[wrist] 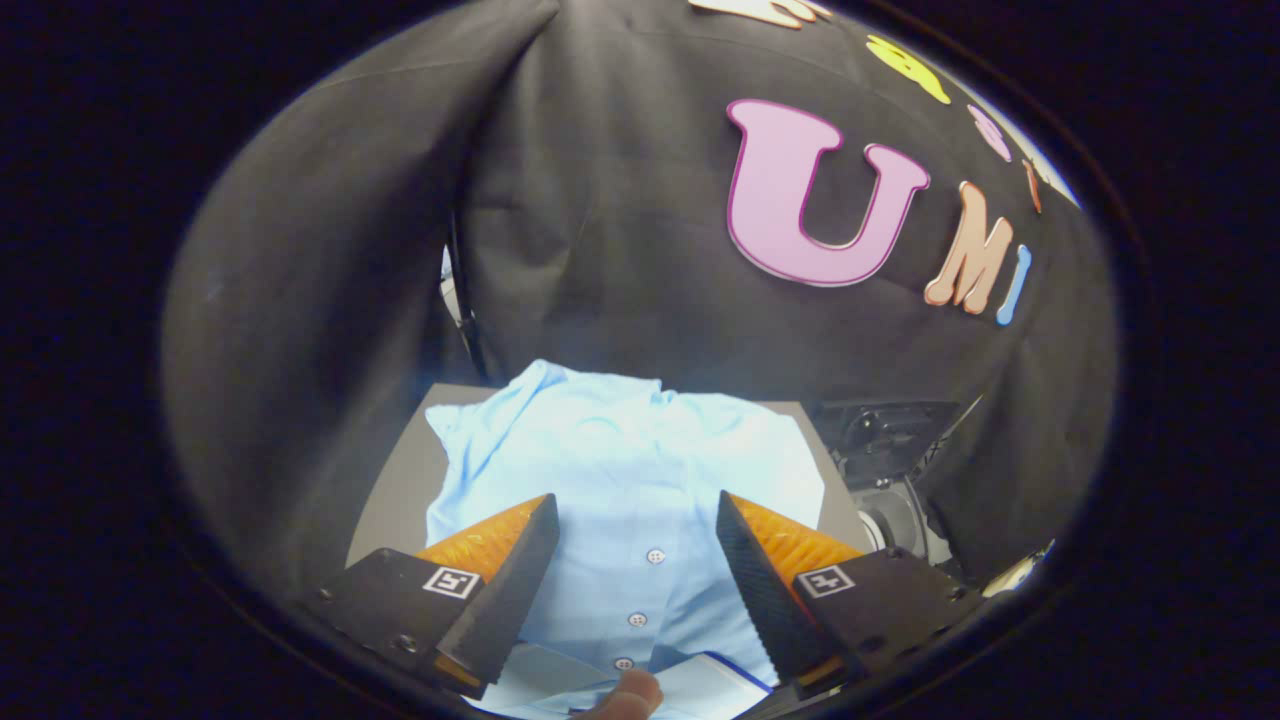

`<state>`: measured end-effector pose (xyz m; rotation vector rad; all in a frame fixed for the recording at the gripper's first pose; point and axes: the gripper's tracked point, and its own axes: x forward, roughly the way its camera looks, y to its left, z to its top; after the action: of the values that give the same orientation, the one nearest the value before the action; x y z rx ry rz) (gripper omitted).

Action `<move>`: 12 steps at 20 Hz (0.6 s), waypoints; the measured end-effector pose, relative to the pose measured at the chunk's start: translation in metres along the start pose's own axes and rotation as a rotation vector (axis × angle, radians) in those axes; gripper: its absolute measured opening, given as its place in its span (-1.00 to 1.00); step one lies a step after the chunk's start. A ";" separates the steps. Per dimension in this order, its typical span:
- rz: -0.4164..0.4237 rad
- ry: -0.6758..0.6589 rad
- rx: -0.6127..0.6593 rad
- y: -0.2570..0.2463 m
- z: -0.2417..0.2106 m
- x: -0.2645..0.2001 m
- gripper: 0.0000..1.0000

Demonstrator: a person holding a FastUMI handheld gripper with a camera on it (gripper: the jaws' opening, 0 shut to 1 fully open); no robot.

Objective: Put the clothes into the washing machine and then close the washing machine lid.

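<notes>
At the near edge a fingertip (622, 693) rests by the placket, while the hand-held gripper (637, 548) hangs wide open and empty, straddling the light blue buttoned cotton shirt (630, 460), spread flat on the grey tabletop (400, 490), likely for an easy pinch.

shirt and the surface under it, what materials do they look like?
Shirt: light blue woven fabric, probably cotton or a blend; soft creases, a collar, a placket with small pale buttons. Matte.
Table: flat grey top, matte, maybe laminate or painted board; the material cannot be told for sure.
The gripper hangs open over the shirt, fingers either side of the placket.
</notes>
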<state>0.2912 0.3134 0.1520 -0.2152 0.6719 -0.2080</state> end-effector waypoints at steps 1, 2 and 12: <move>0.002 0.005 -0.002 0.001 -0.005 0.005 0.97; 0.007 0.011 0.012 0.002 -0.010 0.012 0.96; -0.016 -0.026 0.112 0.014 -0.024 0.029 0.28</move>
<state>0.3004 0.3163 0.1129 -0.1158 0.6312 -0.2569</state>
